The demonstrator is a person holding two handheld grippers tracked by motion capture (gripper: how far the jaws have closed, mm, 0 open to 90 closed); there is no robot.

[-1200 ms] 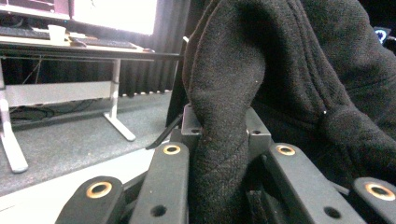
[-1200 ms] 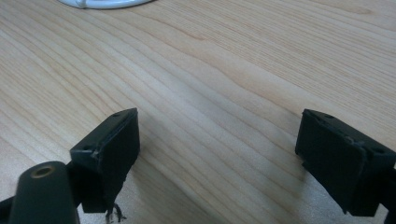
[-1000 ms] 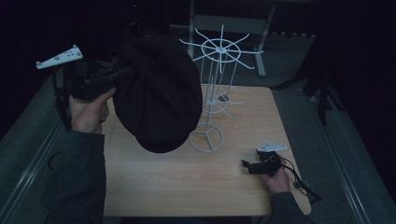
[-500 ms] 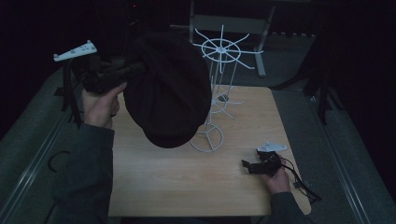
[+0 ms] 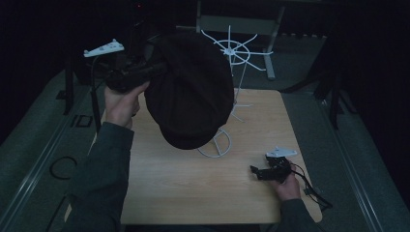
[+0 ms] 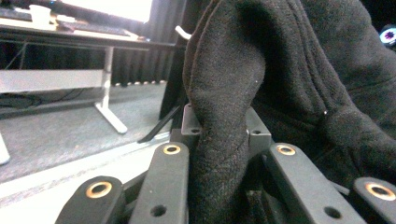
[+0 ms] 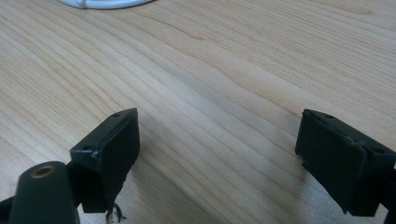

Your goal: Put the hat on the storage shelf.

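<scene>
From the high view, the left tool (image 5: pixel 128 77) is holding a dark, rounded cap (image 5: pixel 191 92) in the air over the far left of the pale wooden counter (image 5: pixel 193 188), in front of a white wire stand (image 5: pixel 232 53) with spokes and a ring base. The right tool (image 5: pixel 266 171) is lying near the counter's near right corner.

In the left gripper view, the left tool (image 6: pixel 224 135) is pinching a thick fold of the fuzzy, stitched cap (image 6: pixel 280 70).

In the right gripper view, the right tool (image 7: pixel 217 144) is standing spread over the grained counter (image 7: pixel 210 60).

A dim lab or office: black curtains (image 6: pixel 140 65) hang at the far side; a desk (image 6: pixel 70 39) carries a bright monitor (image 6: pixel 112 7).
</scene>
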